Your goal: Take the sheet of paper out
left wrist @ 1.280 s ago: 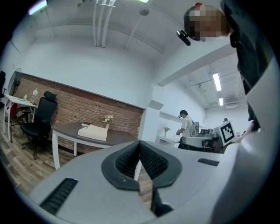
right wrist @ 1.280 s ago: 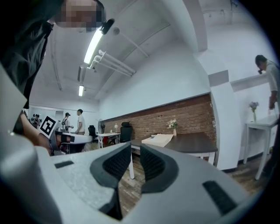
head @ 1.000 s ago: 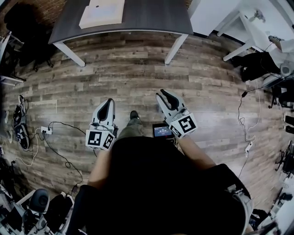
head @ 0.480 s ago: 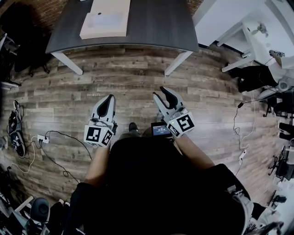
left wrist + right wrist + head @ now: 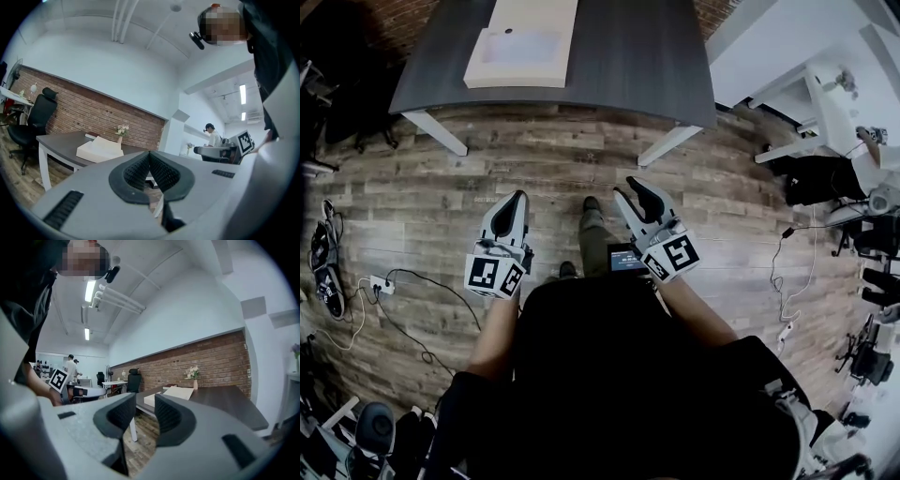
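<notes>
A flat cream box (image 5: 522, 44) lies on the dark grey table (image 5: 628, 56) at the top of the head view, with a lighter flap behind it. No separate sheet of paper can be made out. Both grippers are held level over the wood floor, well short of the table. My left gripper (image 5: 517, 197) is shut with nothing in it; its ribbed pads meet in the left gripper view (image 5: 150, 157), with the box (image 5: 99, 150) beyond. My right gripper (image 5: 628, 190) is open, its jaws have just been opening, and nothing lies between them (image 5: 144, 411). The box (image 5: 169, 393) shows past them.
White desks (image 5: 787, 37) stand to the right of the table. Cables and a power strip (image 5: 389, 281) lie on the floor at the left. A black office chair (image 5: 29, 123) stands left of the table, on which is a vase of flowers (image 5: 121, 133). A person (image 5: 213, 136) stands far back.
The table has come closer in the head view as the person walks toward it with both grippers. The right jaws have spread wider. The left jaws stay shut.
</notes>
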Demonstrator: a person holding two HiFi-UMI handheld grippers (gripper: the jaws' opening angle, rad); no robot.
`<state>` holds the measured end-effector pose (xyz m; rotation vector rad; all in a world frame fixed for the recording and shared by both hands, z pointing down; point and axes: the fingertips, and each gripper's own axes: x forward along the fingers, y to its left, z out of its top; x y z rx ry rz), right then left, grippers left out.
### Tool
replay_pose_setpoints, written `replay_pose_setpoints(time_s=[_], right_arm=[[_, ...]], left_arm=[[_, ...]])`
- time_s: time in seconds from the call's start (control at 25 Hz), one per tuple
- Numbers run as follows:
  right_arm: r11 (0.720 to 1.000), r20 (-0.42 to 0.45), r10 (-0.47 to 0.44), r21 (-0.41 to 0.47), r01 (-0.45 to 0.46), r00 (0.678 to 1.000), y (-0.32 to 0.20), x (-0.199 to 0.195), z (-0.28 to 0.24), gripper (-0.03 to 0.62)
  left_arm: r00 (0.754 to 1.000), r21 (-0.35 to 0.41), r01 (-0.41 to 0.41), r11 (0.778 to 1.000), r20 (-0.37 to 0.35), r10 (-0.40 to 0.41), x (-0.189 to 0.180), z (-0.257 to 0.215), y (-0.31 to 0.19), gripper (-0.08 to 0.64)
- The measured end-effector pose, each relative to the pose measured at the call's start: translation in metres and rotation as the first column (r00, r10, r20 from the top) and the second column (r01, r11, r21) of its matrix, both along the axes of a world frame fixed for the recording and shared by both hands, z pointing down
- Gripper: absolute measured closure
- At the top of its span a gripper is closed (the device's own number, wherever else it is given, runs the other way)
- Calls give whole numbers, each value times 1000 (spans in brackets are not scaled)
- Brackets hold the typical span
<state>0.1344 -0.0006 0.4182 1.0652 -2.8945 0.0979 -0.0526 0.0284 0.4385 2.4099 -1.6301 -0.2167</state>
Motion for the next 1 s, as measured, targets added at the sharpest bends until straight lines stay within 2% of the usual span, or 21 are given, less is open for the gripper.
replay_pose_setpoints(time_s=[0.48,0.72,1.0], right_arm=[[993,51,-114,-9,115,992,-174,-11,-8,467],[983,65,-180,-27,183,981,-260,-14,-6,468],[962,93,-268,-34,272,959,-335,-33,0,468]], left_arm=[[992,-8,116,993,53,-116,-15,-15,-147,565],[974,14,205,979,99,-205,-32,-31,-222,565],[954,12,289,957,84,-289,-41,-36,-282,565]])
